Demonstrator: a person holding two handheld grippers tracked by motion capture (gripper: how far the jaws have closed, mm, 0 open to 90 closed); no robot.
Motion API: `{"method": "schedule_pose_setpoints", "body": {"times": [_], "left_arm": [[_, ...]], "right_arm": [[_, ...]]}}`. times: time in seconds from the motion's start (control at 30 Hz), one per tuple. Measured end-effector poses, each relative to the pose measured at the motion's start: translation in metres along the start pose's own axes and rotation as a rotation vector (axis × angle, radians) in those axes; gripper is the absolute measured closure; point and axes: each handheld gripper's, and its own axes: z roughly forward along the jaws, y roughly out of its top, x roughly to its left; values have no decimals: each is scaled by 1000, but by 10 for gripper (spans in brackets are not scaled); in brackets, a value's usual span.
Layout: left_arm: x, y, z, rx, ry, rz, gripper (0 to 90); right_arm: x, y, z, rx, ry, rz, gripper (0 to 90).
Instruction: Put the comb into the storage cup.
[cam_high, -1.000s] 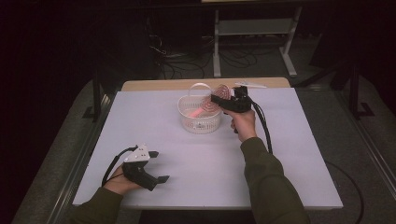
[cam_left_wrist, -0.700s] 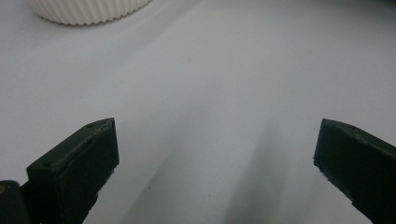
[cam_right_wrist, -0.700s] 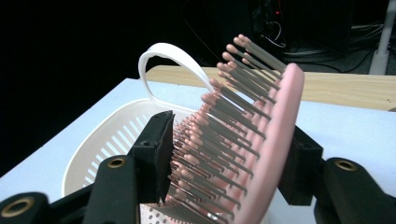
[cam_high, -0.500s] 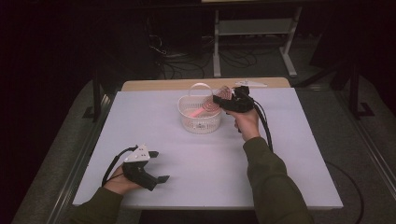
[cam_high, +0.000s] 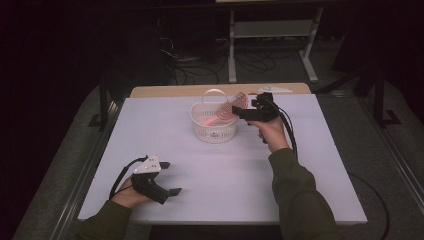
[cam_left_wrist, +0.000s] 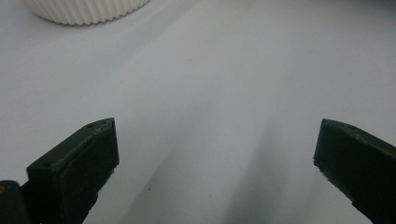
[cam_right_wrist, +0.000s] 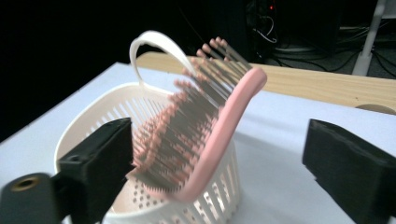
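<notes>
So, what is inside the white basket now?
A pink hairbrush leans in the white basket, bristle head sticking above the rim, handle down inside. The basket floor beneath it is covered from view.

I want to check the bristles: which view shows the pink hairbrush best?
The right gripper view: the hairbrush is close, bristles distinct, leaning in the white basket. The high view shows it small and far. The left gripper view catches just the basket's wall.
</notes>
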Motion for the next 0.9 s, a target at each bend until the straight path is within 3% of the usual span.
{"method": "schedule_pose_setpoints", "body": {"times": [0.27,0.67,0.9], "left_arm": [[1,0,0,4,5,-6,1],[1,0,-1,5,13,-11,0],[3,0,-2,-13,12,-36,0]], "right_arm": [[1,-4,-8,58,-14,-81,11],[5,-7,-23,90,16,-133,0],[9,-13,-30,104,33,-159,0]]}}
